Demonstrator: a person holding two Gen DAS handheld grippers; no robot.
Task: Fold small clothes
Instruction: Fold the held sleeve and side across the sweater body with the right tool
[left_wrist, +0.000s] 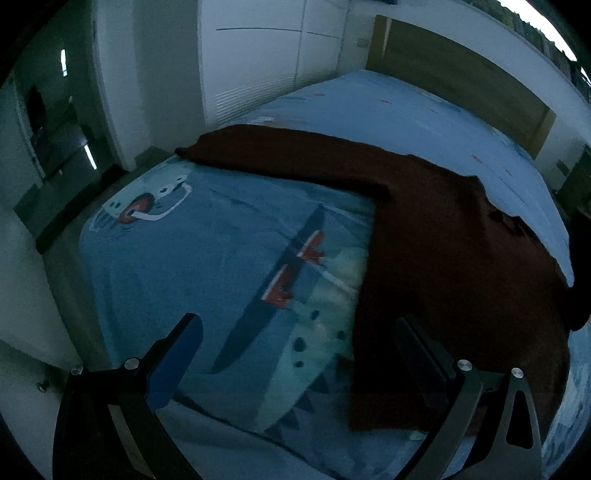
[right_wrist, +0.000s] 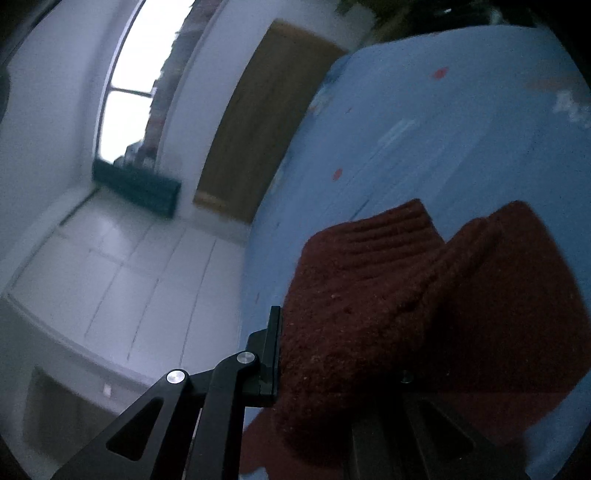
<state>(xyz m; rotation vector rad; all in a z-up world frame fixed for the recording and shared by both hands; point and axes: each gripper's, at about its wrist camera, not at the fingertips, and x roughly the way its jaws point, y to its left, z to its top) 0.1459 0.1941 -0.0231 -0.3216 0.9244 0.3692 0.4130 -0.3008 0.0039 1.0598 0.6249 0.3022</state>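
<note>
Dark red knitted wool, a small long-sleeved sweater (left_wrist: 450, 258), lies spread on the bed with the blue cartoon-printed sheet (left_wrist: 207, 258), filling the right half of the left wrist view, one sleeve reaching toward the upper left of the frame. Folding looks barely begun: most of the garment is flat and unfolded, while in the right wrist view a ribbed portion is bunched and raised off the sheet.

The left gripper (left_wrist: 299, 354) has its fingers spread wide with nothing between them, poised above the sweater's lower edge. The right gripper (right_wrist: 332, 354) appears closed on a thick wad of the knit; its left finger (right_wrist: 271, 354) presses against the fabric.

The right gripper's other finger is buried under the wool. Dim light blurs the sweater's collar and hem, and its far right side is cut off in both views.
</note>
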